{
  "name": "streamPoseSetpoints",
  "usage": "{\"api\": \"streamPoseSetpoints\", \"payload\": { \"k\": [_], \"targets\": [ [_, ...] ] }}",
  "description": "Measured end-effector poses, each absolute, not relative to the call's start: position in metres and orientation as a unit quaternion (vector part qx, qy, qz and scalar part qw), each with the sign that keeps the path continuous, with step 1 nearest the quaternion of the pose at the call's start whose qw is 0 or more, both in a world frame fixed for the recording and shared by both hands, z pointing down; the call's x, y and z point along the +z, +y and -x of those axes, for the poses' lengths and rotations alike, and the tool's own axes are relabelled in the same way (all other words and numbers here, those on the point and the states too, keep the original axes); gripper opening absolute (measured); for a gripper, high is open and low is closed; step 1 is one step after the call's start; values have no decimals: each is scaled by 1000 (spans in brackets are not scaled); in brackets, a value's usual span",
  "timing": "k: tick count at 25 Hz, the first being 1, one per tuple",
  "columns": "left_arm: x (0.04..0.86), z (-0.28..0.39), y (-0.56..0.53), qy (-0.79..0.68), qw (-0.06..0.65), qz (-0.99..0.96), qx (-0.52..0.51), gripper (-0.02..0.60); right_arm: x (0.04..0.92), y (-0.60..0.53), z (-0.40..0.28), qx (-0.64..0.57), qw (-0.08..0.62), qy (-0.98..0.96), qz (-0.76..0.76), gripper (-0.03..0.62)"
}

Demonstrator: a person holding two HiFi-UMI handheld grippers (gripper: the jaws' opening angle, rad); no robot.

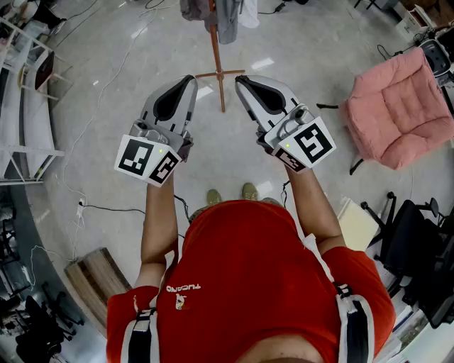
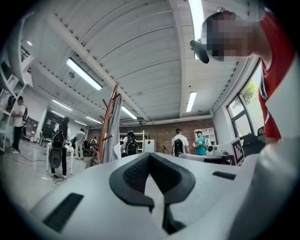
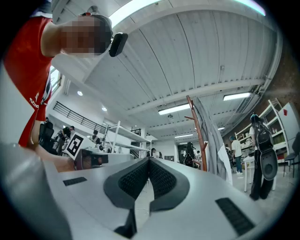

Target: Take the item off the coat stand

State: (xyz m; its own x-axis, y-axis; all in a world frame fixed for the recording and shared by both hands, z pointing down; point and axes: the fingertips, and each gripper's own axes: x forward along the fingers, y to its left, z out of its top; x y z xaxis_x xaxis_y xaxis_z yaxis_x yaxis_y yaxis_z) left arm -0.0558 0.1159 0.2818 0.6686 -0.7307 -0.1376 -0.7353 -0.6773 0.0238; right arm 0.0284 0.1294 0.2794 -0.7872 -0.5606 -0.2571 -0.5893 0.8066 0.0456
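Note:
The coat stand (image 1: 216,64) is a thin brown pole with crossed feet, straight ahead at the top of the head view. A grey garment (image 1: 228,18) hangs from it. My left gripper (image 1: 190,79) and right gripper (image 1: 240,79) are held side by side, short of the stand's base, both pointing at it. Each has its jaws shut with nothing between them. In the left gripper view the stand (image 2: 109,124) and grey garment (image 2: 115,133) stand left of the closed left gripper (image 2: 150,154). In the right gripper view the stand (image 3: 197,129) and garment (image 3: 213,140) are right of the closed right gripper (image 3: 149,160).
A pink cushioned chair (image 1: 401,106) sits to the right, with a black office chair (image 1: 411,241) nearer me. White shelving (image 1: 28,106) lines the left side. A wooden board (image 1: 96,280) and cables (image 1: 113,209) lie on the floor. Several people stand far off (image 2: 178,145).

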Motion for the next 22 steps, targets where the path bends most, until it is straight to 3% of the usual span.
{"api": "streamPoseSetpoints", "payload": {
  "k": [22],
  "targets": [
    [287, 20, 85, 467, 29, 882, 61, 9, 293, 100, -93, 45, 131, 954, 267, 20]
  ]
}}
